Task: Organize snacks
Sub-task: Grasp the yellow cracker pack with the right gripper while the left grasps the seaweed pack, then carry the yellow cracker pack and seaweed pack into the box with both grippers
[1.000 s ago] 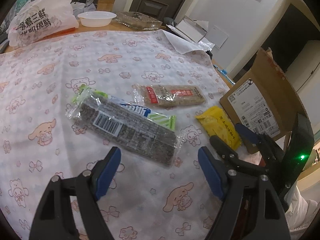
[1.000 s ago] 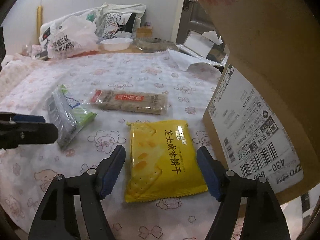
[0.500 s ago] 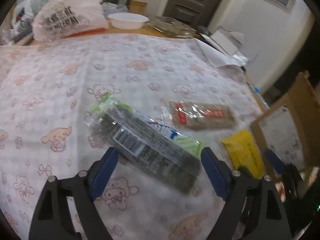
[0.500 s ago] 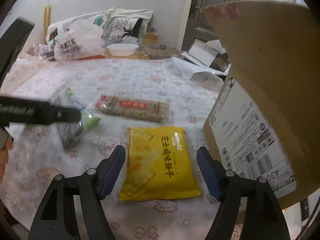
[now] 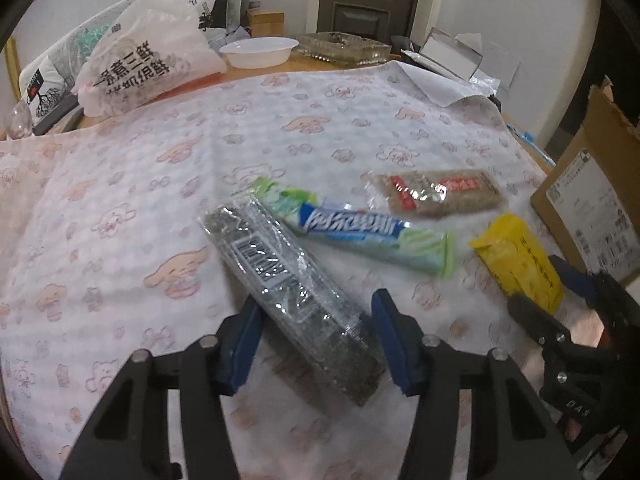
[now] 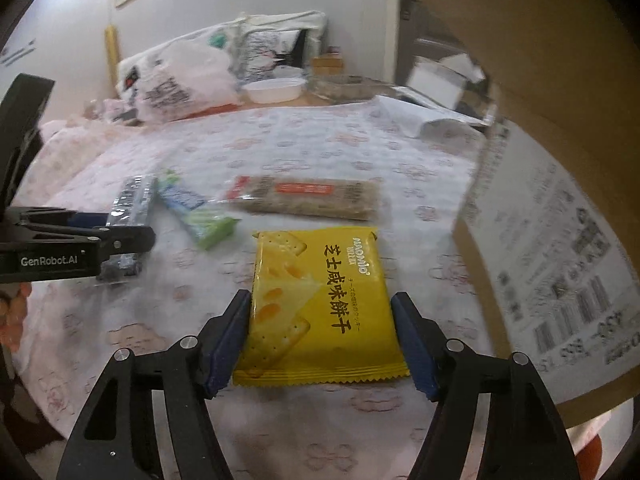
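Note:
A dark seaweed pack (image 5: 280,276) in clear wrap lies between the pads of my left gripper (image 5: 316,340). The jaws are closing and both pads touch its sides. Beside it lie a green and blue bar (image 5: 360,232) and a brown sesame bar (image 5: 436,196). A yellow cracker pack (image 6: 320,288) lies flat between the pads of my right gripper (image 6: 320,340). Those jaws are closing too, with the pads right at the pack's edges and the pack not squeezed. The left gripper (image 6: 80,240) also shows at the left of the right wrist view.
An open cardboard box (image 6: 560,240) stands close on the right, beside the yellow pack. Behind the patterned tablecloth (image 5: 120,200) sit a white plastic bag (image 5: 148,68), a white bowl (image 5: 260,50) and a glass tray (image 5: 340,46).
My left gripper's jaws have narrowed onto the seaweed pack, which has swung away from the green bar. The right gripper has come forward, so the yellow pack now lies between its pads.

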`<state>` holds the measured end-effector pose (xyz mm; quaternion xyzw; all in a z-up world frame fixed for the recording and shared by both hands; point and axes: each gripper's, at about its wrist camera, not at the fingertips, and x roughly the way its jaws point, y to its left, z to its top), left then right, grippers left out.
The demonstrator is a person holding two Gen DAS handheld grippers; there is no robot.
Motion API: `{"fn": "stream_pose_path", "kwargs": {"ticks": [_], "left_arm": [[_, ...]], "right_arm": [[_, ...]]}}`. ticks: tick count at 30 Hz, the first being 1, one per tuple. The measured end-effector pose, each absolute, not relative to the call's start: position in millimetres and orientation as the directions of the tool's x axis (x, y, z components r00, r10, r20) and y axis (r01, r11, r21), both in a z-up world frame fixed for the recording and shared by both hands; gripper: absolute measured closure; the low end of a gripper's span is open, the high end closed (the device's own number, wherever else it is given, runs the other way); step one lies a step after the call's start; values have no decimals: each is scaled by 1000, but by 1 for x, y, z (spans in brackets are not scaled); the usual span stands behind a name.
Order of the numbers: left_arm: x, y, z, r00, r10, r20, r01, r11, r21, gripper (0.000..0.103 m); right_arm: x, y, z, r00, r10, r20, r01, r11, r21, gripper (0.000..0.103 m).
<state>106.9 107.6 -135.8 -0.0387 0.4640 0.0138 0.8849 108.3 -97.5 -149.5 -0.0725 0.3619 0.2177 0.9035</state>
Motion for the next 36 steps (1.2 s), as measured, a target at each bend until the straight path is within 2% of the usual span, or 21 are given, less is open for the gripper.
{"fn": "stream_pose_path", "kwargs": {"ticks": [2,4,5,6,12,19,20,21,23,30,36], "left_arm": [[100,113,-136,562,28,-827,-77,997,-19,51],[94,118,-135,563,56,-825,-116,993,-11,44],[91,120,-135,564,71,-823,-139,990,-10,34],[90,122,-136,565,81,-821,-155,988,-9,31],[79,135,-138,558,122,-820,-212,977,2,31],[92,135,-138,555,88,-827,-239,969,-57,32],[96,135,-139,554,107,-825,-249,968,-41,38],[100,134,-139,553,140,-821,-261,965,-11,48],[104,135,-139,562,155,-812,-269,963,-2,60],[100,134,-135,575,128,-808,-233,972,-11,63],[78,133,-113,626,130,-769,-243,969,-33,63]], "right_arm": [[106,-92,-149,623,370,-689,-486,874,30,36],[103,-86,-149,613,377,-694,-509,861,18,35],[104,-83,-149,610,373,-699,-515,857,7,34],[105,-81,-148,610,369,-701,-517,856,1,34],[110,-80,-148,593,390,-704,-533,846,19,34],[114,-78,-150,584,397,-708,-538,843,28,34],[115,-77,-151,582,394,-711,-537,843,28,33],[116,-76,-151,585,394,-708,-537,843,25,33],[118,-74,-151,588,393,-707,-541,841,18,36],[116,-77,-149,577,413,-704,-547,836,42,38],[99,-74,-131,588,449,-673,-576,816,41,38]]}}
